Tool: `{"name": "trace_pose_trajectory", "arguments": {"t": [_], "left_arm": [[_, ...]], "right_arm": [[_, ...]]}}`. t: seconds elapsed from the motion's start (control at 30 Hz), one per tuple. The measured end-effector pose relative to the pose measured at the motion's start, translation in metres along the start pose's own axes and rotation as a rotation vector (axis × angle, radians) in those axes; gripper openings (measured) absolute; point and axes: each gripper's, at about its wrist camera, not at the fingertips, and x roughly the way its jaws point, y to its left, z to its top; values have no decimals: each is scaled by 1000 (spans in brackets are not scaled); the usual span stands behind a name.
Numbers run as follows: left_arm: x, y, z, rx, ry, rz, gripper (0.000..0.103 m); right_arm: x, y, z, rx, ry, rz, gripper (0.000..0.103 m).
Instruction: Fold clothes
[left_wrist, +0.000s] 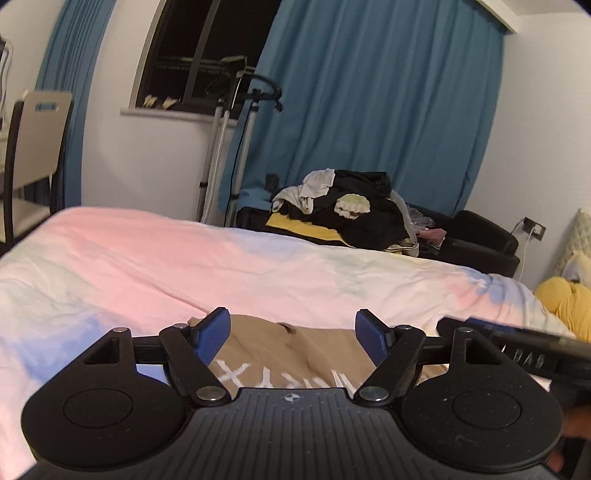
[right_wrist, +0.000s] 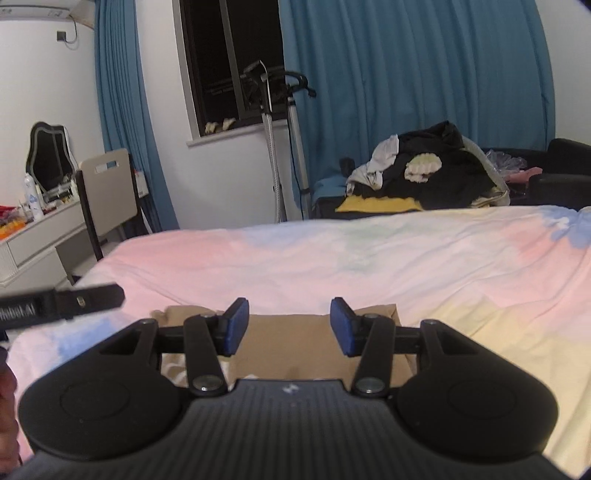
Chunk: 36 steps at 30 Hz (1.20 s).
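Both released: left claw (left_wrist: 291, 338) and right claw (right_wrist: 289, 326) spread wide, empty, above the tan shirt (left_wrist: 295, 350) by the bed (left_wrist: 184, 266) near edge.

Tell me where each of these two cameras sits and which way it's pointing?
Left wrist: rides the left gripper, looking along its open blue fingers over a tan printed garment on the bed; the other gripper pokes in at right.
Right wrist: rides the right gripper, fingers open, above the same garment; a hand's edge shows at left.
Shared: bed, blue curtains, window, clothes pile.
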Motion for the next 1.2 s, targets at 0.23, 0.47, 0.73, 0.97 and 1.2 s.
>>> {"name": "trace_pose_trajectory", "arguments": {"t": [0.23,0.47,0.73,0.97,1.2], "left_arm": [[-19,-7,-10,25,-16,0,93],[-11,-7,-17,41,-9,27,99],[-5,-6,-21,45,4,41,102],[-4,-3,-23,23,17,31,102],[3,12,-29,-106,80,-12,102]], "right_arm": [[-37,12,-10,-25,-31,-4,51],[-31,9,-13,-20,-33,-13,62],[-25,3,-16,7,-48,-36,87],[-21,2,-19,11,-52,-53,103],[-20,-1,-20,42,-46,-50,103]]}}
